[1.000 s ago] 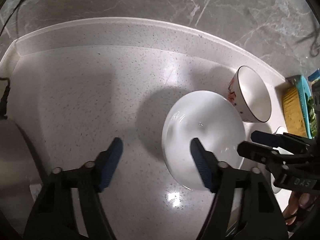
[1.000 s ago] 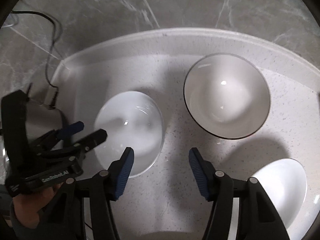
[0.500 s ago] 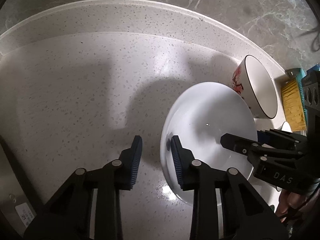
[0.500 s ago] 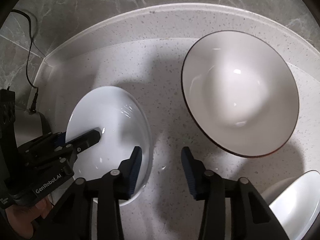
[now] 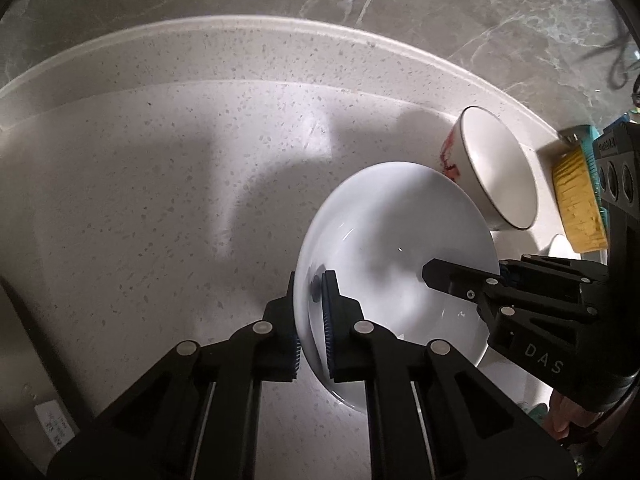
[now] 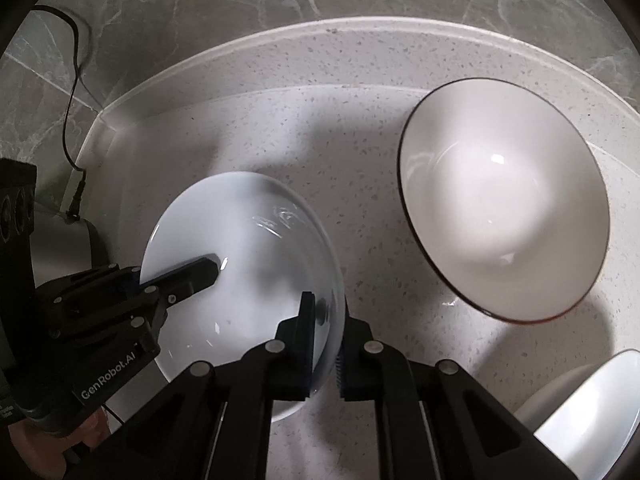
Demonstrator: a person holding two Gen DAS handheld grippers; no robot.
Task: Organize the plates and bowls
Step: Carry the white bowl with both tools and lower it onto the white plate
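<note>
Left wrist view: the near edge of the white plate (image 5: pixel 396 240) is covered by the left claw (image 5: pixel 311 312), and the plate's right edge is covered by the right claw (image 5: pixel 460 280) entering from the right. The outer finger of each claw is partly hidden behind the plate rim. The patterned bowl (image 5: pixel 496 176) is overlapped at its lower left by the plate; whether the two are touching cannot be determined. A yellow object (image 5: pixel 576 208) at the right edge is cut off by the fisheye border and cannot be identified.

The left claw is clenched on the left rim of the white plate, one pad inside and one outside. In the right wrist view, the right claw (image 6: pixel 326 340) is likewise clamped on the right rim of the white plate (image 6: pixel 240 272), and the left claw (image 6: pixel 196 272) is seen gripping the opposite side. Whether the plate is lifted off the speckled table (image 5: pixel 160 200) or resting on it cannot be determined.

The plate is plain, glossy white, shallow, with light reflections in its well. The patterned bowl (image 6: pixel 504 220) is white inside, with a thin dark rim line and red markings on its outer wall; it stands on the table just right of the plate, near the raised back edge. A second white dish (image 6: pixel 588 412) is cut off at the lower right corner.
</note>
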